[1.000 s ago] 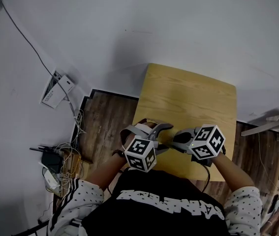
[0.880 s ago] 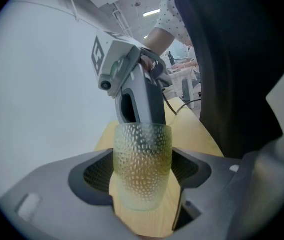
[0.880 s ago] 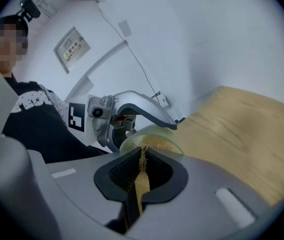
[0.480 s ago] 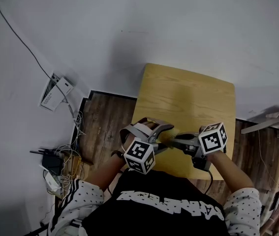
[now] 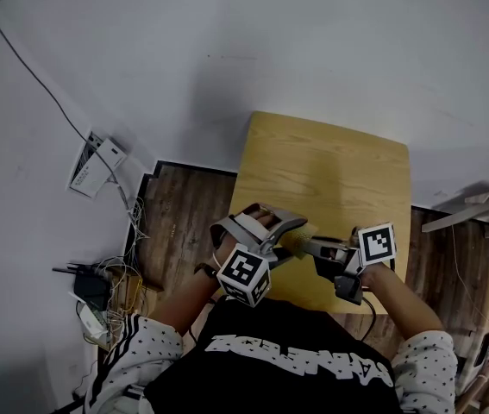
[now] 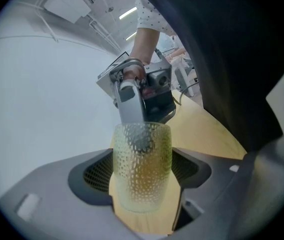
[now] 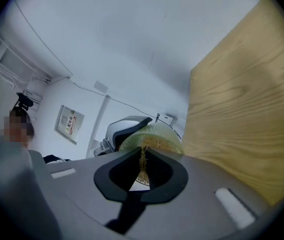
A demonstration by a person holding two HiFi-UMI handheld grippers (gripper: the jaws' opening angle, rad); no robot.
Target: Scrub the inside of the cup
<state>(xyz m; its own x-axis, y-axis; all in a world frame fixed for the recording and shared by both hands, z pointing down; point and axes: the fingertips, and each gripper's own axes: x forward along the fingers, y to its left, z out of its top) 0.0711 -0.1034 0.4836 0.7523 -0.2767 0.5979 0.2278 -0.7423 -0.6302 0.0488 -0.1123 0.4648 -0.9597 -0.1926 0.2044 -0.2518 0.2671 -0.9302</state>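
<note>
Above wooden table (image 5: 330,171), left gripper (image 6: 142,159) clamps cup (image 6: 140,186); right gripper (image 7: 142,160) pinches scrubber (image 7: 142,173)

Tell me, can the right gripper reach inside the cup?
Probably yes. The left gripper holds the cup with its mouth toward the right gripper, whose jaws, shut on a scrubber, sit at the rim. Nothing blocks it.

overhead head view, gripper views toward cup (image 6: 142,169)

open tabletop (image 5: 330,171) ahead; right tool (image 5: 307,246) with scrubber (image 7: 142,171) at cup (image 6: 142,166) mouth
</note>
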